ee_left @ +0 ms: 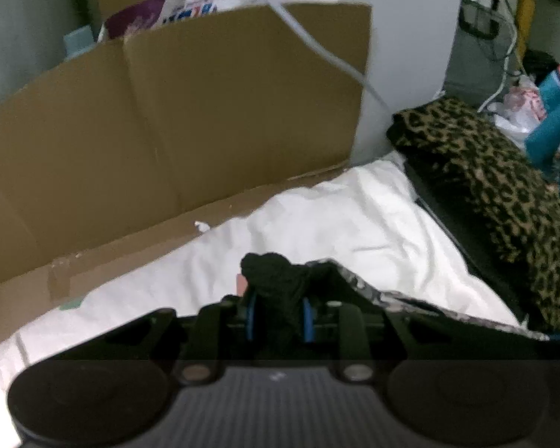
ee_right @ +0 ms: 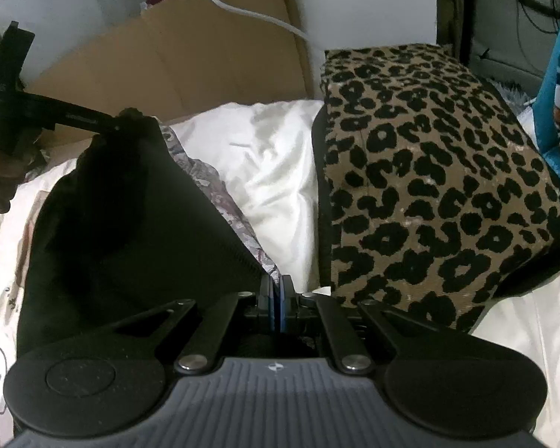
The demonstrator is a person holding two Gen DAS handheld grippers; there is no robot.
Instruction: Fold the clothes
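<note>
Above white bedding: both grippers, left and right, clamp black garment edge; leopard cushion beside.

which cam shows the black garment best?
Right wrist: the black garment spreads across the left half, stretched between the right gripper and left gripper. Left wrist shows only a bunched corner clamped in its jaws and an edge trailing right.

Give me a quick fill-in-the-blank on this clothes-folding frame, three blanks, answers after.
1. Both grippers, left gripper and right gripper, grip the same ____ garment.
2. The folded garment at the right has a ____ print.
3. A flattened ____ box leans against the wall behind the white bedding.

Answers: black; leopard; cardboard
</note>
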